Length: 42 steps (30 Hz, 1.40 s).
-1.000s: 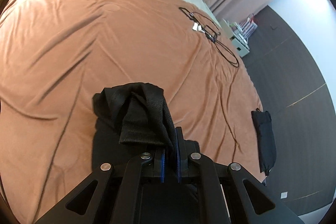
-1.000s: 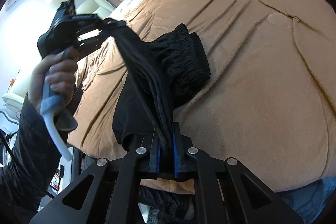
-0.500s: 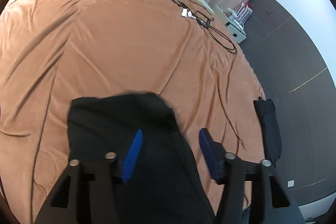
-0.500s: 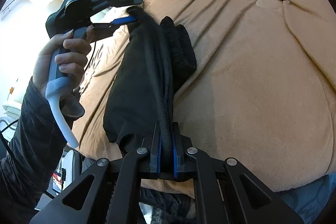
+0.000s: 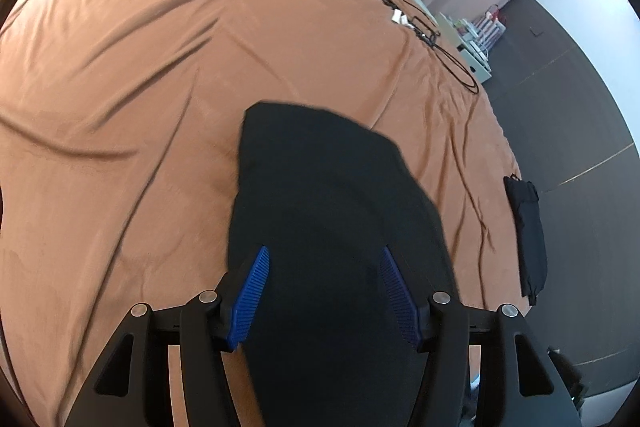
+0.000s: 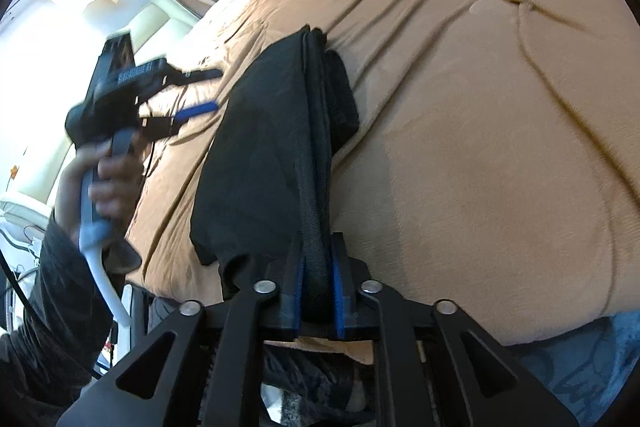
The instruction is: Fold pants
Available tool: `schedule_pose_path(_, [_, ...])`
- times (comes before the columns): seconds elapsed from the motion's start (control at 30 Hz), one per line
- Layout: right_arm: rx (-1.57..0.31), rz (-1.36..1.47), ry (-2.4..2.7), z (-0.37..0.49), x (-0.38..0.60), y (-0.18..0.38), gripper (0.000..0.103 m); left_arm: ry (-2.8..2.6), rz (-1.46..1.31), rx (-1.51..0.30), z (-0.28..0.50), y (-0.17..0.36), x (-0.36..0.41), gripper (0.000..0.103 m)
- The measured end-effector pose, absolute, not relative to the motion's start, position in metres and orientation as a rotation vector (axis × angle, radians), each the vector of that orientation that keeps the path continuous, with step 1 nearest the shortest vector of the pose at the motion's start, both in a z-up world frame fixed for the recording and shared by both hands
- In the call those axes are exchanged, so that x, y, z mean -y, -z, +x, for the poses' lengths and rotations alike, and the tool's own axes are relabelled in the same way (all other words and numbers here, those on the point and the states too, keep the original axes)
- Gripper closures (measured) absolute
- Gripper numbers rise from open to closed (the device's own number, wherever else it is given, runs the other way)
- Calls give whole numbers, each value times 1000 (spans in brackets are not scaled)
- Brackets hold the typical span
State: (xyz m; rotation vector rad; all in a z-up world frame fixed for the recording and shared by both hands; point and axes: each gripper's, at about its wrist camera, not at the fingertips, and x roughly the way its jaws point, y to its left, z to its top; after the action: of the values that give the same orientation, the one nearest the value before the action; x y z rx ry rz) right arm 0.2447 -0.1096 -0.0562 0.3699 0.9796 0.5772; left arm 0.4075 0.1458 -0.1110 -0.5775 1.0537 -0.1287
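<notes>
**Left jaws off the pants, right jaws clamped on them**

Since a second ago your left gripper (image 5: pixel 322 291) has let go of the black pants (image 6: pixel 276 147): its blue pads (image 5: pixel 252 297) stand wide apart with nothing between them, and the bunched cloth it pinched now lies flat on the brown blanket (image 5: pixel 120 87).

Taking the pants as your landmark, from the right wrist camera your left hand (image 6: pixel 102 183) sits to their left, gripping the handle, with the gripper's fingers pointing toward the cloth but apart from it. The pants themselves lie as a long folded strip across the near part of the blanket, a thicker fold along their right side. At their near end your right gripper (image 6: pixel 318 287) is closed narrow on a bunched edge of the fabric.

Well beyond the pants a black cable (image 5: pixel 424 27) lies on the blanket. To their right, at the bed's edge, hangs another dark garment (image 5: pixel 528 235).
</notes>
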Motion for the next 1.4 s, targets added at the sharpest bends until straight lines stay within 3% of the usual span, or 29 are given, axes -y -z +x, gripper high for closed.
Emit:
schedule_pose_path(0.03, [-970, 372, -570, 246, 111, 54, 65, 128, -586, -1054, 402, 113, -148, 43])
schedule_pose_path(0.1, [-946, 380, -562, 249, 115, 48, 55, 124, -609, -1053, 392, 118, -153, 43])
schedule_pose_path(0.97, [-1010, 248, -671, 385, 55, 46, 55, 112, -756, -1101, 394, 157, -167, 44])
schedule_pose_path(1.4, [-1165, 326, -755, 437, 44, 72, 53, 113, -790, -1079, 413, 166, -174, 50])
